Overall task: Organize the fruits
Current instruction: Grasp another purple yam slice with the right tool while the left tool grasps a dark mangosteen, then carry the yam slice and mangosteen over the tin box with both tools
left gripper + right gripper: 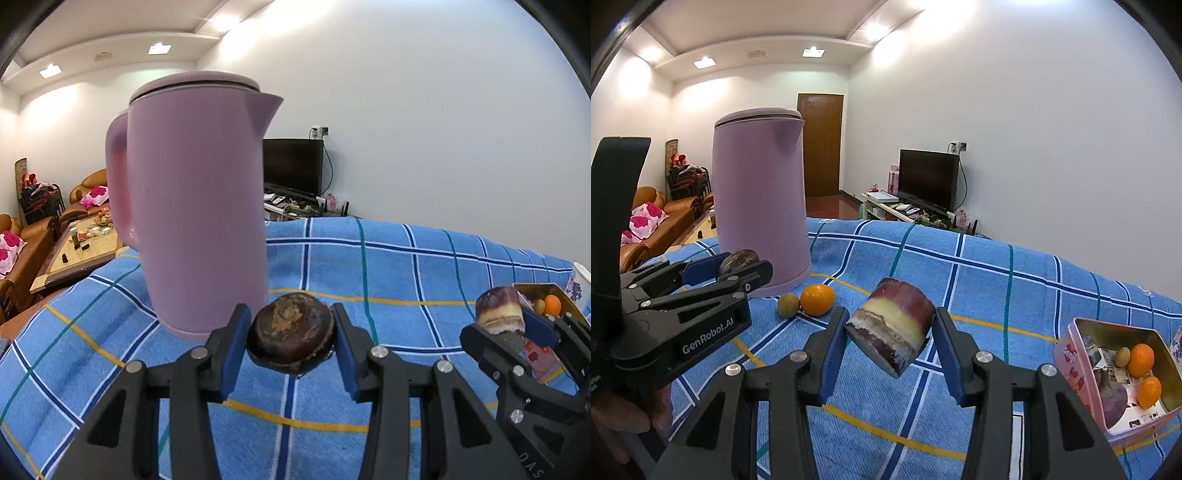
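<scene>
A sugarcane chunk [892, 328] in the right gripper [891, 332] and a water chestnut [291, 332] in the left gripper [291, 334] await the part-filled tin [1071, 350]; orange [817, 299], longan [788, 305] remain on the cloth.

Pink tin [543, 363] mostly hidden behind right tongs [517, 325], left view.

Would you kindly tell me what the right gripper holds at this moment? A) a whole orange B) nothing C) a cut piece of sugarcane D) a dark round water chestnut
C: the right gripper has its jaws closed on the purple-skinned sugarcane piece, above the blue checked cloth.
</scene>
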`<action>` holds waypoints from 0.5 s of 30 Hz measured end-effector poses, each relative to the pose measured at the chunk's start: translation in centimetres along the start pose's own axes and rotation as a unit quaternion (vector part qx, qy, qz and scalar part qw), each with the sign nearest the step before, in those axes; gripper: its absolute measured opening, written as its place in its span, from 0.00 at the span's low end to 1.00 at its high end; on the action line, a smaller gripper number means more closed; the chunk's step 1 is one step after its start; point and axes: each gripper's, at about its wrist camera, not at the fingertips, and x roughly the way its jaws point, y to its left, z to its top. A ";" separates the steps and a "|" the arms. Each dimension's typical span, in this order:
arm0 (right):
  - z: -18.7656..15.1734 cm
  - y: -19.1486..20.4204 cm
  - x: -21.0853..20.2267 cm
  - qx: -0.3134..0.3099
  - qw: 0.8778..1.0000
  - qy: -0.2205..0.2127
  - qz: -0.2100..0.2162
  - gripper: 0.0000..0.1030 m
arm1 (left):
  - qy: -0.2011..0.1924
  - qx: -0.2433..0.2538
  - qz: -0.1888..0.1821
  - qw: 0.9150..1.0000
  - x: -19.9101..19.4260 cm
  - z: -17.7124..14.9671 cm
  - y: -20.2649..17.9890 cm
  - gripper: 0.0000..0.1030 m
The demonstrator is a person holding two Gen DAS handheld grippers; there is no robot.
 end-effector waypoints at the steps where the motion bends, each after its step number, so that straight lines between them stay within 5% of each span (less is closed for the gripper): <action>1: -0.1 0.0 -0.1 -0.001 1.000 0.000 0.000 0.47 | 0.000 0.000 0.000 1.000 -0.1 -0.1 -0.1 0.45; 15: -0.8 -2.0 -0.8 0.012 1.000 0.005 -0.015 0.47 | 0.008 -0.006 -0.009 1.000 -0.9 -0.6 -1.7 0.45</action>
